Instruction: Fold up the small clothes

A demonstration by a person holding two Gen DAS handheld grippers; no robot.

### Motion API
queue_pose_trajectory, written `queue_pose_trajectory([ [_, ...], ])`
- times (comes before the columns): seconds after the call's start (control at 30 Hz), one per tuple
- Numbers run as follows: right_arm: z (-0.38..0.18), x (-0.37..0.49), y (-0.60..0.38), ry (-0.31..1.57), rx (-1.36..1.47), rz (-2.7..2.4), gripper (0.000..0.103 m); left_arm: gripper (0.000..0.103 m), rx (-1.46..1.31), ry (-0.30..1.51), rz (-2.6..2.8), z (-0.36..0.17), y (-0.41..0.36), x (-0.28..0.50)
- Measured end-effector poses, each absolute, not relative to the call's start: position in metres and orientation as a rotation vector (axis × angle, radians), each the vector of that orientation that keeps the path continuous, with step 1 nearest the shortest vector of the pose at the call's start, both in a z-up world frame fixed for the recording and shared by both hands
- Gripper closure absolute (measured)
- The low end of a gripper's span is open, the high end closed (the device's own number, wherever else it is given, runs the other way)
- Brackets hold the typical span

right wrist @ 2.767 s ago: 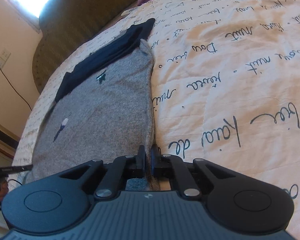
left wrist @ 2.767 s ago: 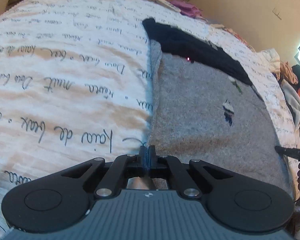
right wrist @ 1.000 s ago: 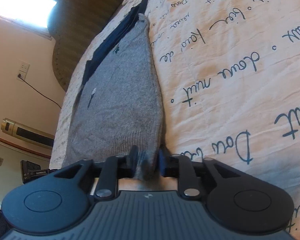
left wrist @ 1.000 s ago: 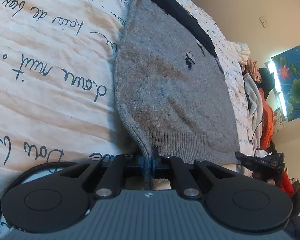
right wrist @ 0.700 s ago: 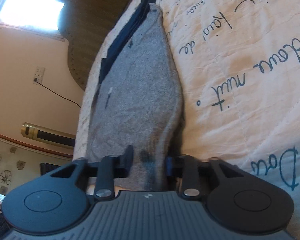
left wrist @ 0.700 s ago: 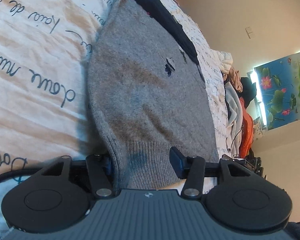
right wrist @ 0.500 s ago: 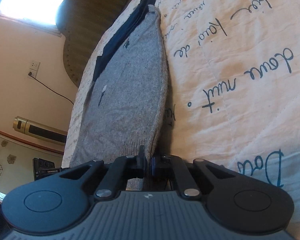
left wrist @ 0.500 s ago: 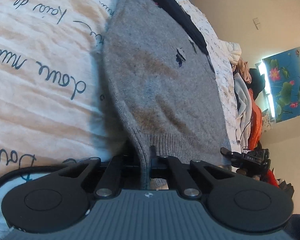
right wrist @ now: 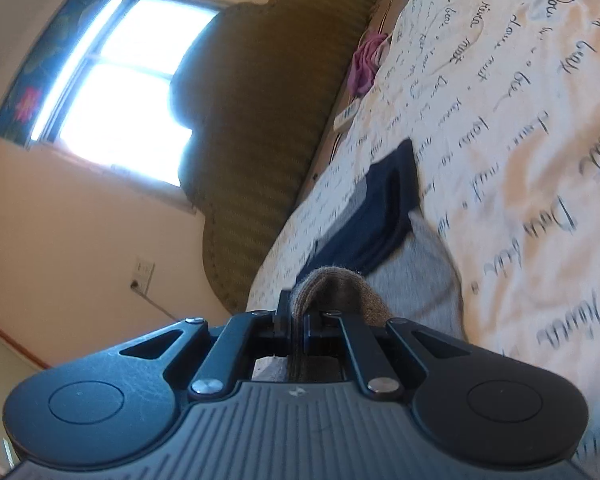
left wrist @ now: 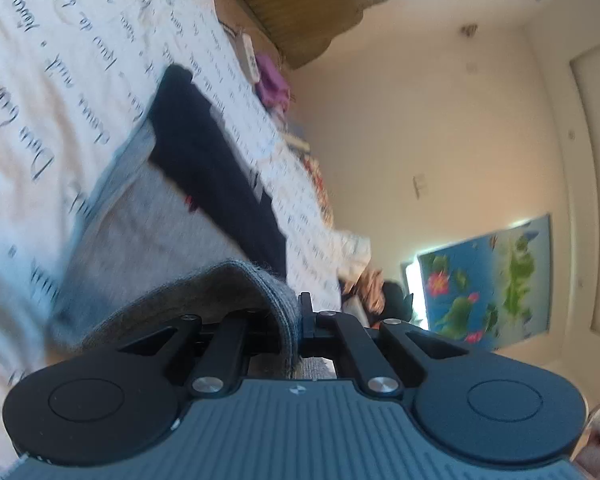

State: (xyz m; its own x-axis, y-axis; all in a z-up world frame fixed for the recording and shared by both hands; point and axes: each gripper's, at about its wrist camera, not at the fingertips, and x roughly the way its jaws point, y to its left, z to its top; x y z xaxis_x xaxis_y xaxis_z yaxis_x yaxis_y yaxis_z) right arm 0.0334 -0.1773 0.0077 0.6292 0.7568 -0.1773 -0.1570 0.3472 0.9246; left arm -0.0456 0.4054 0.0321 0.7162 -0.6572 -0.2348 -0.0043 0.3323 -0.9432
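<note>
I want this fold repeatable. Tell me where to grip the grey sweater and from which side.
Grip the grey sweater at its ribbed hem corners, coming from the open hem end: the edge is thick and free, and the left gripper and right gripper pinch it there.

Left tongs (left wrist: 300,322): dark grey ribbed housing across the bottom of the view, small pale logo mark at its top centre. Two black rounded lobes either side, each with a shallow circular recess. Black linkage bars angle inward to short black fingers (left wrist: 306,312); silver round-head screws at the pivots, with triangular cut-outs in the outer links.

Right tongs (right wrist: 296,322): same build. Left lobe shows scuffed, whitish wear marks.
</note>
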Motion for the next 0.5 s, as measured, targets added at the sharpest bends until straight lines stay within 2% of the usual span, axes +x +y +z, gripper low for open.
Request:
queue_pose_trajectory([
  [0.23,-0.004,0.176,-0.162,0.692,1.173,0.531,0.098,0.099,-1.146,0.566,-0.391,0.044,0.417,0.084],
  [0.37,-0.036,0.239,-0.145,0.794,1.179,0.460,0.098,0.099,-1.126,0.608,-0.299,0.019,0.421,0.153],
  [0.4,-0.046,0.251,-0.140,0.817,1.182,0.453,0.096,0.099,-1.128,0.624,-0.284,0.009,0.424,0.165],
  [0.43,-0.053,0.259,-0.137,0.834,1.183,0.441,0.095,0.094,-1.121,0.636,-0.262,0.002,0.424,0.175],
  [0.5,-0.067,0.272,-0.132,0.872,1.189,0.430,0.092,0.095,-1.111,0.656,-0.246,-0.014,0.424,0.191],
])
